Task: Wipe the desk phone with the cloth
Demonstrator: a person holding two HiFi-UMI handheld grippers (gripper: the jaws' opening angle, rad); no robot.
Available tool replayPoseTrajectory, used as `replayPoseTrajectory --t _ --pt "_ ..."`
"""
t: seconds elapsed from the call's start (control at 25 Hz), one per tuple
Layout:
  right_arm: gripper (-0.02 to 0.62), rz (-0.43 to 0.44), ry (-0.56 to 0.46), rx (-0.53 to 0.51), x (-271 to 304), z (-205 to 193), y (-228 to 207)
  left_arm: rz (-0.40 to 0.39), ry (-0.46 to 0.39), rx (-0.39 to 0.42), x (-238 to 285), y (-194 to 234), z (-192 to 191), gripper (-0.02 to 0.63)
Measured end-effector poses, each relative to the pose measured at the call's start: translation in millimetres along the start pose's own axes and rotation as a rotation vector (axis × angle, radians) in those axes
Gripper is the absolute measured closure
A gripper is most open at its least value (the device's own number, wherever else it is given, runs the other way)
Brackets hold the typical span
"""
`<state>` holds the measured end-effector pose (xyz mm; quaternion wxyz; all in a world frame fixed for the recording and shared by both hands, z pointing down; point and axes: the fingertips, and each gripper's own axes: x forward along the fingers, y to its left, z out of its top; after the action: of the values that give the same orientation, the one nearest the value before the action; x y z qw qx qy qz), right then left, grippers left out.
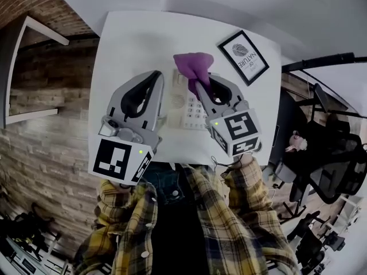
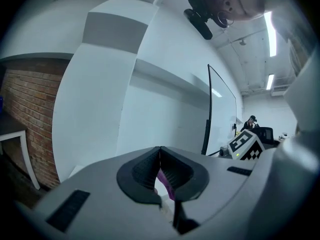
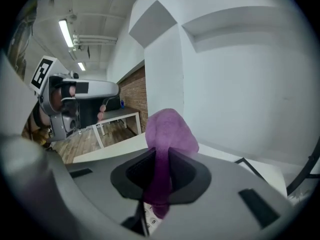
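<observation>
Beside the "NATURE" print, right claw pinches cloth over phone; left claw closed.

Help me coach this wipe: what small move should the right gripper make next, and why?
Probably lower the right gripper so the purple cloth presses onto the desk phone: its jaws clamp the cloth, which bunches over the phone's far end, apparently not yet wiping.

- Framed print, at 1 o'clock on the surface: small capitals beside a fingerprint-style emblem, apparently "OF NATURE"; the remaining lettering is too small to read.
- Desk phone, centre of the surface: key figures are visible but not legible with confidence.
</observation>
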<state>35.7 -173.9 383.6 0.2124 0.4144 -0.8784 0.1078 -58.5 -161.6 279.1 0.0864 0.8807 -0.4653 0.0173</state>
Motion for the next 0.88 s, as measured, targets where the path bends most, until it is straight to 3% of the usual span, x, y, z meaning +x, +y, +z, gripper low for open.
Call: replayPoseTrajectory --t 0.36,0.56,0.88 --pt "0.531 0.063 0.223 -0.122 54.4 -54.2 7.5 0.032 0.044 -0.042 -6.8 18.3 -27.3 0.591" --pt "0.531 0.048 0.307 -0.183 70.1 -68.3 7.2 0.043 0.053 -0.059 -11.5 24.9 -31.9 0.591" --pt "0.531 0.062 0.386 -0.154 79.5 -85.0 9.1 0.08 0.043 -0.06 -18.5 36.0 -29.3 0.591"
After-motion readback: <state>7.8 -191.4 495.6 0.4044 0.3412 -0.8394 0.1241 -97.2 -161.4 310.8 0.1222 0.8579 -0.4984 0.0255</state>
